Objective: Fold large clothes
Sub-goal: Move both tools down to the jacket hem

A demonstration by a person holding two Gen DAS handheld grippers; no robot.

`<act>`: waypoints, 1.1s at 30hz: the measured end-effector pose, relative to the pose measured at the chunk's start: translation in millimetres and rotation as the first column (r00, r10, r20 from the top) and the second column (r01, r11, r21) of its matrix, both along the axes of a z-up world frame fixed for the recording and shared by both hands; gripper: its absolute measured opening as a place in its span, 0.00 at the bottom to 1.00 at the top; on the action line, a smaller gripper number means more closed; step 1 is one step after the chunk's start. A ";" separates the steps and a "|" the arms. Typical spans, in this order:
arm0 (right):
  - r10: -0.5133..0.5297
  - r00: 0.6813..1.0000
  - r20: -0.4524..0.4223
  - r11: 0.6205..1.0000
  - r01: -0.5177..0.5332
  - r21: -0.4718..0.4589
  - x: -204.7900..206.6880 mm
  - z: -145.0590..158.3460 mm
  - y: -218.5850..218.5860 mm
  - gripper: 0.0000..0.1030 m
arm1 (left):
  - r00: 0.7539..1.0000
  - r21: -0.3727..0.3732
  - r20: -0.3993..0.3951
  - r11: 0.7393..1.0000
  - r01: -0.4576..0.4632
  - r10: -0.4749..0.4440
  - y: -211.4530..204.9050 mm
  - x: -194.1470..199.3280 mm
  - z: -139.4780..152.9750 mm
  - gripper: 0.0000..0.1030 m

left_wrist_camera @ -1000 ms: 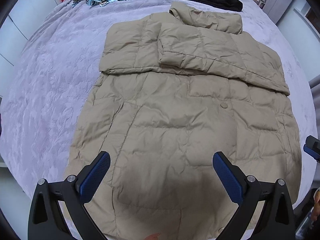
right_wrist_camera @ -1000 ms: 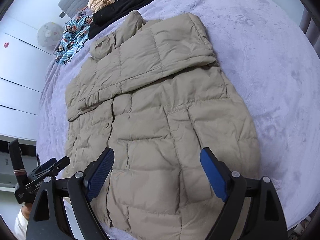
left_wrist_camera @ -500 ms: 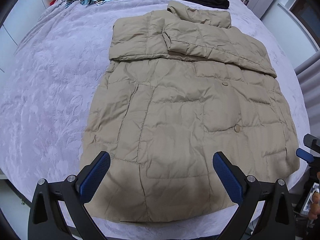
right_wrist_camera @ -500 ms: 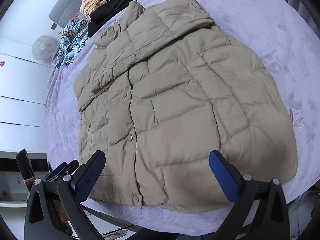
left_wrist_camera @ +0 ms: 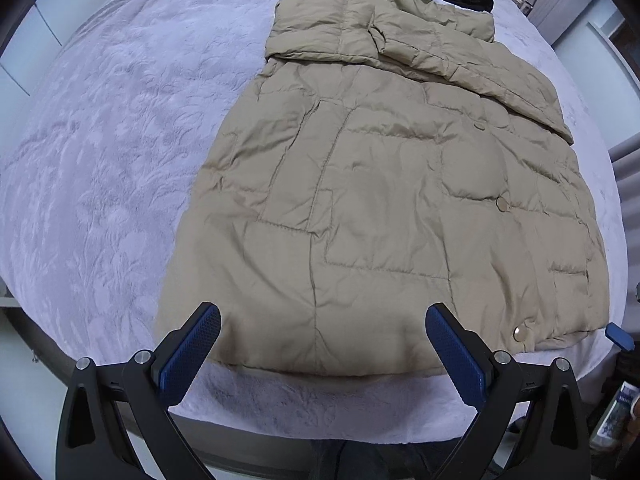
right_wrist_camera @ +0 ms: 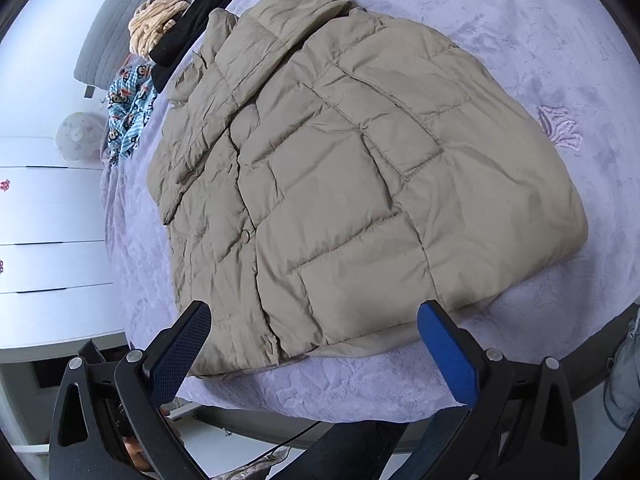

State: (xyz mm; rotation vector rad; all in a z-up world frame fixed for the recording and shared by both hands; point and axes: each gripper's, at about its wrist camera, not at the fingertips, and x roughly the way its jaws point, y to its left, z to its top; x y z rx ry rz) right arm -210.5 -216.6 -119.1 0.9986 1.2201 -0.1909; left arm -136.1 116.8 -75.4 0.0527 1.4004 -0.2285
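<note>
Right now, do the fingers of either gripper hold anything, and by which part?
Nothing is held. The left gripper and right gripper are both open, above the hem of the beige jacket, apart from it.

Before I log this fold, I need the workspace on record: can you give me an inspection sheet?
Surface: lilac bedspread, embossed pattern.
Job's things: beige puffer jacket flat, sleeves folded across chest.
Clutter: black garment, blue cartoon-print cloth, tan striped cloth at far end.
Claws: left claw and right claw open, empty, at the near hem.
Cables: thin dark cable below bed edge.
Surroundings: white drawers, grey headboard.
</note>
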 end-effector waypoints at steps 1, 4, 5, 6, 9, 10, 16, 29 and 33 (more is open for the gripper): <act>0.002 1.000 0.000 1.000 -0.002 0.003 -5.9 0.1 -2.4 1.00 | 1.000 -0.002 -0.001 1.000 -0.001 0.001 -3.2 -5.6 -0.8 0.99; -0.005 1.000 -0.009 1.000 0.005 0.000 -24.0 -0.9 -12.6 1.00 | 1.000 -0.005 0.006 1.000 -0.011 0.011 -6.1 -18.0 0.7 0.99; -0.011 1.000 -0.013 1.000 0.012 0.009 -29.8 -2.6 -16.3 1.00 | 1.000 -0.022 0.010 0.999 -0.025 0.026 -2.6 -21.7 2.4 0.99; -0.019 1.000 -0.015 1.000 0.020 0.022 -35.2 -4.7 -20.2 1.00 | 0.999 -0.043 0.008 0.998 -0.045 0.046 2.8 -24.0 4.0 0.99; -0.043 0.999 -0.009 0.997 0.043 0.059 -47.8 -9.4 -29.5 1.00 | 0.991 -0.063 -0.003 0.989 -0.130 0.130 27.3 -29.1 6.7 0.99; -0.051 0.999 -0.008 0.996 0.051 0.076 -51.2 -11.6 -32.2 1.00 | 0.988 -0.070 -0.002 0.986 -0.154 0.154 36.2 -30.2 7.8 0.99; -0.104 0.995 0.005 0.984 0.102 0.148 -66.3 -25.8 -39.8 0.94 | 0.967 -0.251 -0.070 0.934 -0.253 0.243 81.9 -42.7 0.4 0.99; -0.300 0.953 -0.042 0.918 0.301 0.257 -88.6 -70.8 -60.8 0.88 | 0.913 -0.449 -0.275 0.800 -0.398 0.300 77.1 -8.4 -67.6 0.99; -0.358 0.933 -0.031 0.889 0.351 0.294 -82.3 -77.2 -64.5 0.88 | 0.918 -0.479 -0.286 0.789 -0.384 0.274 65.2 8.7 -69.2 0.83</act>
